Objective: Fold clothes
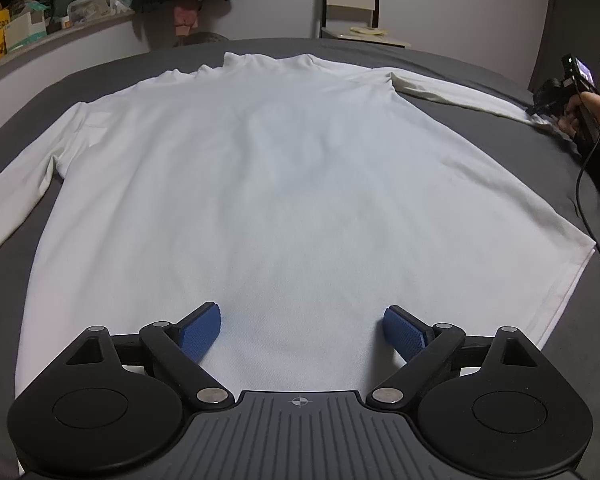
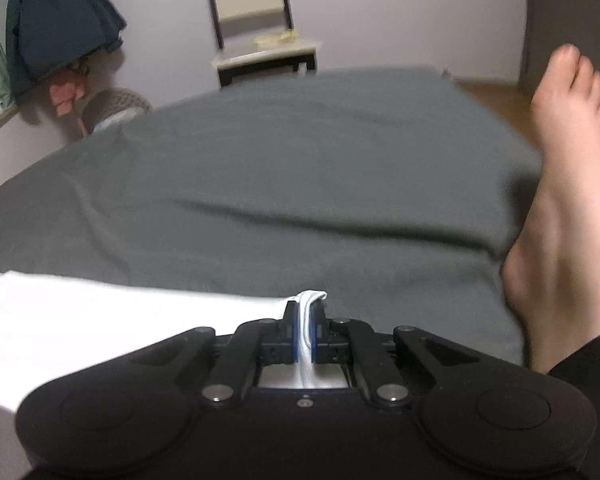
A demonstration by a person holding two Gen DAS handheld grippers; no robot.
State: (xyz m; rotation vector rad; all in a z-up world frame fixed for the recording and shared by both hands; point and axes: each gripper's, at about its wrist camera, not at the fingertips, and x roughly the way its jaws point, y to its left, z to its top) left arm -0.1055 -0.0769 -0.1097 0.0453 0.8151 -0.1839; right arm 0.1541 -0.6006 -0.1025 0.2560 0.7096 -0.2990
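A white long-sleeved shirt (image 1: pixel 260 184) lies spread flat on the grey bed, collar at the far end, both sleeves stretched outward. My left gripper (image 1: pixel 302 330) hovers open over the shirt's near hem, with its blue pads (image 1: pixel 202 332) wide apart and nothing between them. Far right in the left wrist view, a hand holds the right gripper (image 1: pixel 540 110) at the end of the right sleeve (image 1: pixel 472 96). In the right wrist view my right gripper (image 2: pixel 306 330) is shut on the white sleeve cuff (image 2: pixel 310 298), which bunches up between the pads.
The grey bed sheet (image 2: pixel 300 168) stretches ahead. A person's bare foot (image 2: pixel 560 184) rests on the bed at the right. A chair (image 2: pixel 256 24) stands past the bed's far edge. A cluttered shelf (image 1: pixel 24 28) and hanging clothes (image 2: pixel 56 20) line the left wall. A black cable (image 1: pixel 584 200) trails along the shirt's right side.
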